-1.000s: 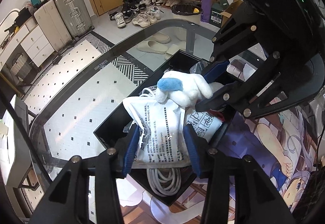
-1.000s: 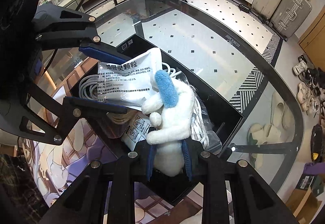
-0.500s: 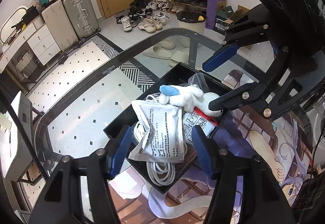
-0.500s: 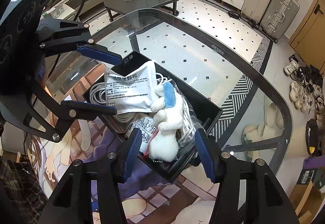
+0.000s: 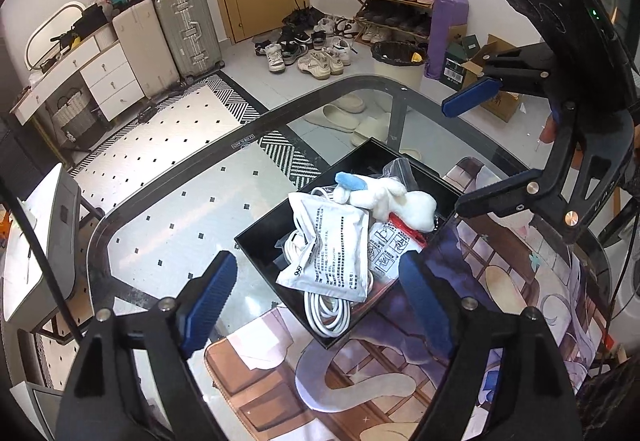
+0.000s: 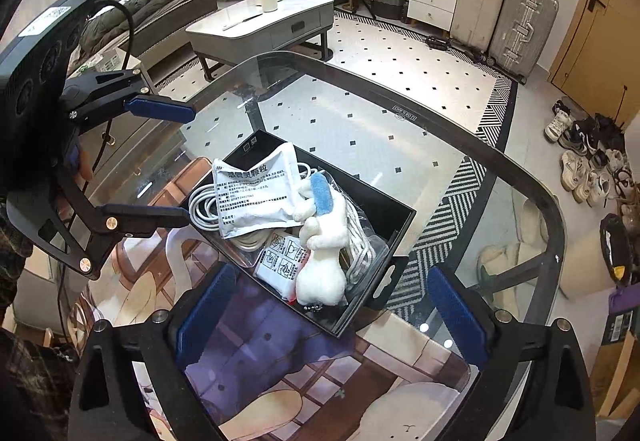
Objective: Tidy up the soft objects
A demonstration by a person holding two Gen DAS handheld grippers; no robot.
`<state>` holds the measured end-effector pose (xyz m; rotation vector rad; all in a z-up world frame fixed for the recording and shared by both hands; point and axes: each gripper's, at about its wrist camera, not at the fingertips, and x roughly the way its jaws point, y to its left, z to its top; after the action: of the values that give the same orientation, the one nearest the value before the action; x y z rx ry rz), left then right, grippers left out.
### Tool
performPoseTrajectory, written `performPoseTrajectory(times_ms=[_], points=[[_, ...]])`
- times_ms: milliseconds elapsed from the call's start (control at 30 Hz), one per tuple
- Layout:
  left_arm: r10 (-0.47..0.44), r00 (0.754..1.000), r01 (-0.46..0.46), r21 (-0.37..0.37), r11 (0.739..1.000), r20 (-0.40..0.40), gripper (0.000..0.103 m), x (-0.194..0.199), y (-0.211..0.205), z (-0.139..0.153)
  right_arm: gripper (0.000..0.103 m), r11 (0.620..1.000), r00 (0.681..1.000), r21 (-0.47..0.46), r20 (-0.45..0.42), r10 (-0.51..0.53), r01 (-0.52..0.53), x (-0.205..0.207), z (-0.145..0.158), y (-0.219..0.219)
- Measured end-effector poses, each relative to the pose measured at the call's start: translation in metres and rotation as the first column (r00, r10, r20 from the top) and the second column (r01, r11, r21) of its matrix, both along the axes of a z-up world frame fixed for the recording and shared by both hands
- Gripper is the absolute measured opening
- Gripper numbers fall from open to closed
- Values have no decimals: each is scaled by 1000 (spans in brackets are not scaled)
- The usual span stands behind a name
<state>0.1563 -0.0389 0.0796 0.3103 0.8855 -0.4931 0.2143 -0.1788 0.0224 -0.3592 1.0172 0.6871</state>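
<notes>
A black open box (image 5: 264,231) (image 6: 394,217) stands on the glass table. In it lie a white plush toy with a blue ear (image 5: 394,199) (image 6: 322,261), a white printed pouch (image 5: 334,253) (image 6: 252,193), a coiled white cable (image 5: 326,311) (image 6: 200,203) and a smaller printed packet (image 5: 390,247) (image 6: 280,261). My left gripper (image 5: 320,305) is open and empty, above and short of the box; it also shows in the right wrist view (image 6: 172,157). My right gripper (image 6: 330,317) is open and empty, back from the box; it also shows in the left wrist view (image 5: 468,149).
An illustrated mat (image 5: 500,305) (image 6: 280,369) lies under the box's near side. The glass table's dark rim (image 5: 248,125) (image 6: 516,169) curves beyond the box. Below and around stand suitcases (image 5: 188,33), shoes (image 5: 316,57), a bin (image 5: 398,61) and a coffee table (image 6: 264,25).
Both grippers let go, the left of the pouch and the right of the plush toy, opened wide, and pulled up and back from the box. The toy and pouch now rest in the box.
</notes>
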Motion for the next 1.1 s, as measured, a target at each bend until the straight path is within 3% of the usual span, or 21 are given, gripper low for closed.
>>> performPoseTrajectory(times_ms=[100,467,733,1100], points=[[24,1000,-24,-35,999,15,96,-6,7,3,102,1000,999,6,41,-30,30,-7,4,-4],[95,994,-90,-88,992,52,103,-26,18,5,102,989,992,117,68,-104,96,-27,7,-16],[169,982,-156,-137,978,87,103,-39,24,-4,102,972,975,168,120,-188,167,-37,1,-33],[289,947,-257,-204,945,141,103,-58,31,-28,102,926,934,282,178,-309,253,-55,-16,-51]])
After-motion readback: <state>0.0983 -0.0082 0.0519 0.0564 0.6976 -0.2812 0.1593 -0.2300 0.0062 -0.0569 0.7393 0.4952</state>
